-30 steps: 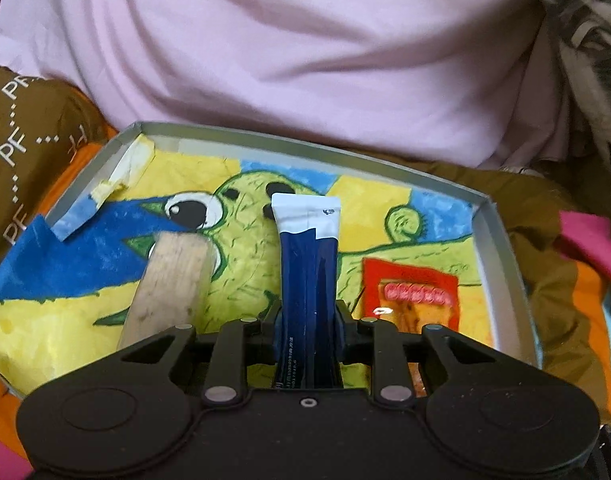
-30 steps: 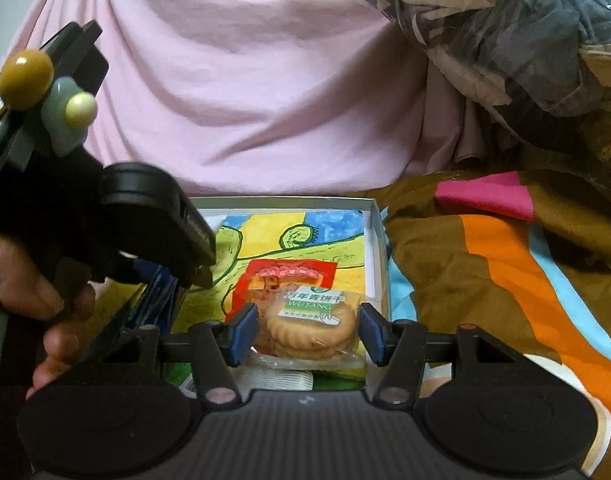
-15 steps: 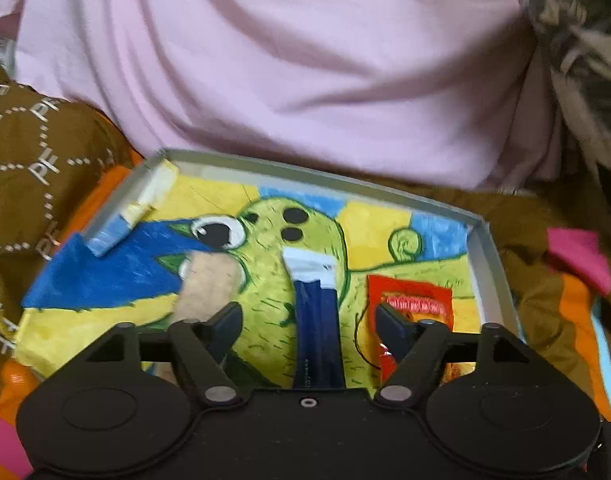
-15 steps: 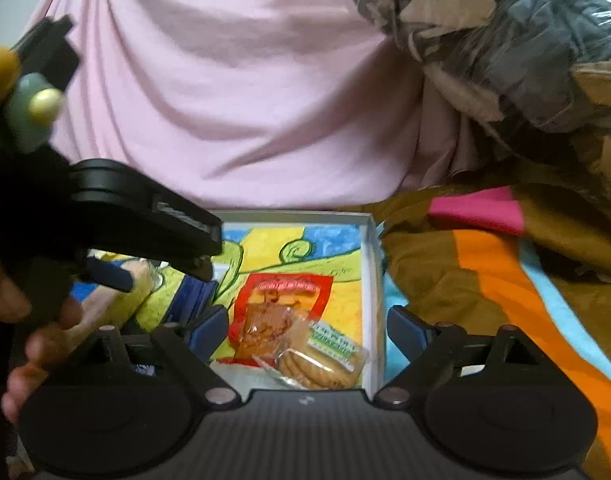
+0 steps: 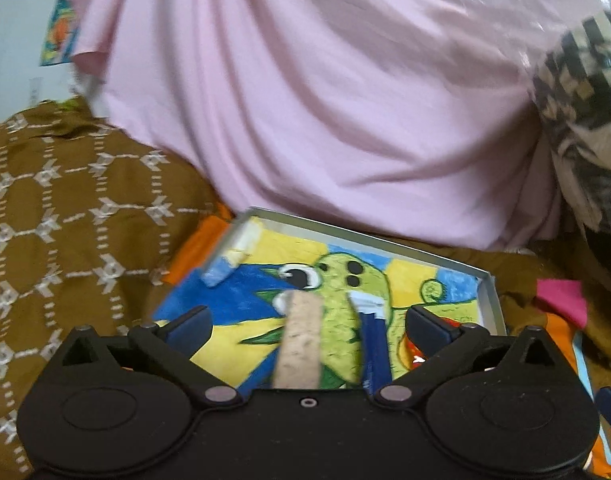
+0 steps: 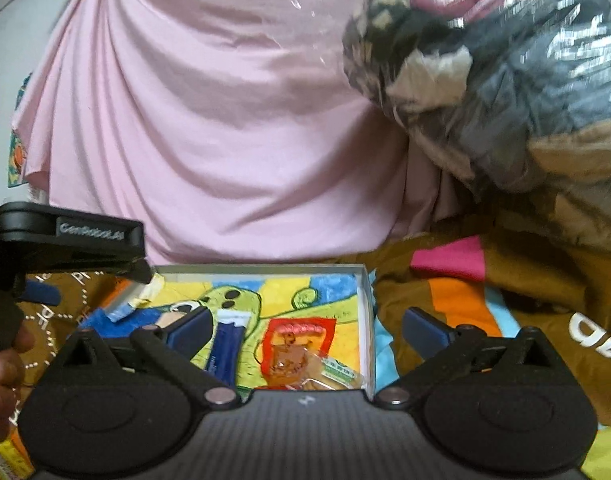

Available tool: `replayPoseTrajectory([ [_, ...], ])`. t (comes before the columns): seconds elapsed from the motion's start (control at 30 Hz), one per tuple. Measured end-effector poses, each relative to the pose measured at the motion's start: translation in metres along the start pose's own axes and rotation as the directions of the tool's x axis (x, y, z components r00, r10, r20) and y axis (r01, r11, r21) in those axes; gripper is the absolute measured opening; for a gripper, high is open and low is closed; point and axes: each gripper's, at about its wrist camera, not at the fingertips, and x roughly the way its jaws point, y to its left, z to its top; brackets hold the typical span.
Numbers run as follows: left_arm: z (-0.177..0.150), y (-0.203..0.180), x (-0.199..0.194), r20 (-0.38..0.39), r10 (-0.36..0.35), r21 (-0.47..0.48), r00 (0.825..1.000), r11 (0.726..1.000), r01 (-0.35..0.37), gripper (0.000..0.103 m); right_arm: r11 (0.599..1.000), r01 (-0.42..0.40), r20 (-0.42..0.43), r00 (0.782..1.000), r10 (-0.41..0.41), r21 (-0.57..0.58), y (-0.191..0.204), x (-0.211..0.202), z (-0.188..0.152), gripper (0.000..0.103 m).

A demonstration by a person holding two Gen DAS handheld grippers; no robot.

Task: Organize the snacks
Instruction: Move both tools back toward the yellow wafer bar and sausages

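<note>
Four snacks lie in a shallow grey box whose floor carries a painted green cartoon creature on yellow and blue. It rests on a brown, orange and pink blanket, with a pink cloth draped behind it. Furthest left is a tan wafer bar, lying lengthwise from near to far. Just to its right, roughly parallel, is a dark blue packet with a white end. Right of that lies a red packet, and at its near right corner a clear-wrapped biscuit pack with a green label, close to the box's right wall.

The left gripper hangs above the near edge of the box with its jaws spread wide and nothing between them; the wafer bar and blue packet show through the gap. The right gripper is likewise wide open and empty, over the near right part of the box, its right finger out past the wall above the blanket.
</note>
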Motion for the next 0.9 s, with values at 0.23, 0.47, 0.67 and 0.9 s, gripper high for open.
replayPoseTrajectory([
  [0.23,-0.004,0.037,-0.051,0.020,0.034,-0.016,0.999,0.999,-0.033,0.102,1.000,0.000,0.050,0.999,0.000,-0.005,0.017,-0.045,0.011,0.103],
  [0.47,-0.019,0.064,-0.092,0.037,0.051,0.028,0.998,0.998,-0.052,0.102,0.999,0.003,0.064,0.998,-0.001,-0.033,0.038,-0.085,0.008,0.103],
  [0.67,-0.041,0.085,-0.113,0.033,0.059,0.056,0.998,0.997,-0.061,0.102,0.997,-0.062,0.005,0.998,0.063,-0.040,0.056,-0.108,-0.001,0.103],
  [0.9,-0.064,0.106,-0.124,0.003,0.059,0.095,0.998,0.994,-0.059,0.102,0.988,-0.108,-0.061,0.993,0.101,-0.107,0.078,-0.131,-0.022,0.103],
])
